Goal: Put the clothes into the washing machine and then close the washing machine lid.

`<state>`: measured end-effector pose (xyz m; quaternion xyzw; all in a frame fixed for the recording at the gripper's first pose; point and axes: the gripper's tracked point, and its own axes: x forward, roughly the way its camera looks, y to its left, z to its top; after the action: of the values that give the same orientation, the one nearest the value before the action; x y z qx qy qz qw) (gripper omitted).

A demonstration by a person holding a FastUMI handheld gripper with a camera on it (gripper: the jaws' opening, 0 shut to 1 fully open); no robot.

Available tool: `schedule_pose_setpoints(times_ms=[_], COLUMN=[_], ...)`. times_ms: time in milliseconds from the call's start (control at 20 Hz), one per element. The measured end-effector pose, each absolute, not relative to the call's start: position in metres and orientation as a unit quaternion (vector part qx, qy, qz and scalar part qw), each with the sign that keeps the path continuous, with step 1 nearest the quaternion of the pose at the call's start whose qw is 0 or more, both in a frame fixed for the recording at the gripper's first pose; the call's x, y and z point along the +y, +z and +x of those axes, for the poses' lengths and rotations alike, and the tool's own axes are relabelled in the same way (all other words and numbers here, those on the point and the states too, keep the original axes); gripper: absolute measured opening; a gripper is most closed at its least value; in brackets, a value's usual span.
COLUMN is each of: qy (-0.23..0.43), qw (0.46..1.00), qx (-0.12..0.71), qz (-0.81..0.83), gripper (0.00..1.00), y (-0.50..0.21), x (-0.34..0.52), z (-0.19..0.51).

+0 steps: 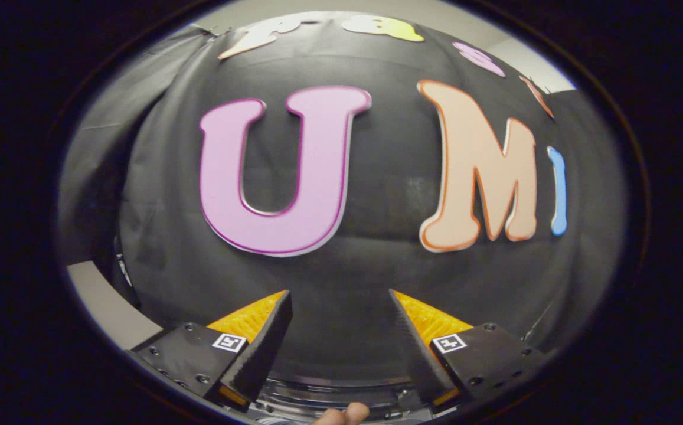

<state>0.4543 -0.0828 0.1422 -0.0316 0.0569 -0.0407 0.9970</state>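
Two fingers of the gripper (pixel 338 307) stand well apart with nothing between them, aimed level at the booth wall (pixel 376 271), a black cloth hanging with soft creases. Fingers: wedge-shaped, ridged on the inner faces, each mounted on a dark bolted block. Below and between the fingers a curved, glossy dark rim with a bright edge (pixel 341 386) is partly seen; judged to be part of the washing machine, though too little shows to say whether the lid stands open or closed. A fingertip of a person's hand (pixel 344 415) lies just beneath that rim. No clothes can be made out, so their whereabouts cannot be stated. Progress cannot be judged: the gripper carries nothing, and neither loading nor lid closing can be confirmed as done
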Motion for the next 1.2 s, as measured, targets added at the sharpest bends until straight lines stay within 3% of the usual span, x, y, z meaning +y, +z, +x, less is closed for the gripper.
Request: schedule_pose_setpoints(times_ms=[300, 350, 1200], qy=[-0.024, -0.031, -0.038], qw=[0.987, 0.992, 0.995], qx=[0.156, 0.121, 0.094], qz=[-0.020, -0.006, -0.009], gripper=[0.98, 0.97, 0.98], y=[0.068, 0.080, 0.086], x=[-0.081, -0.082, -0.082], z=[0.459, 0.464, 0.453])
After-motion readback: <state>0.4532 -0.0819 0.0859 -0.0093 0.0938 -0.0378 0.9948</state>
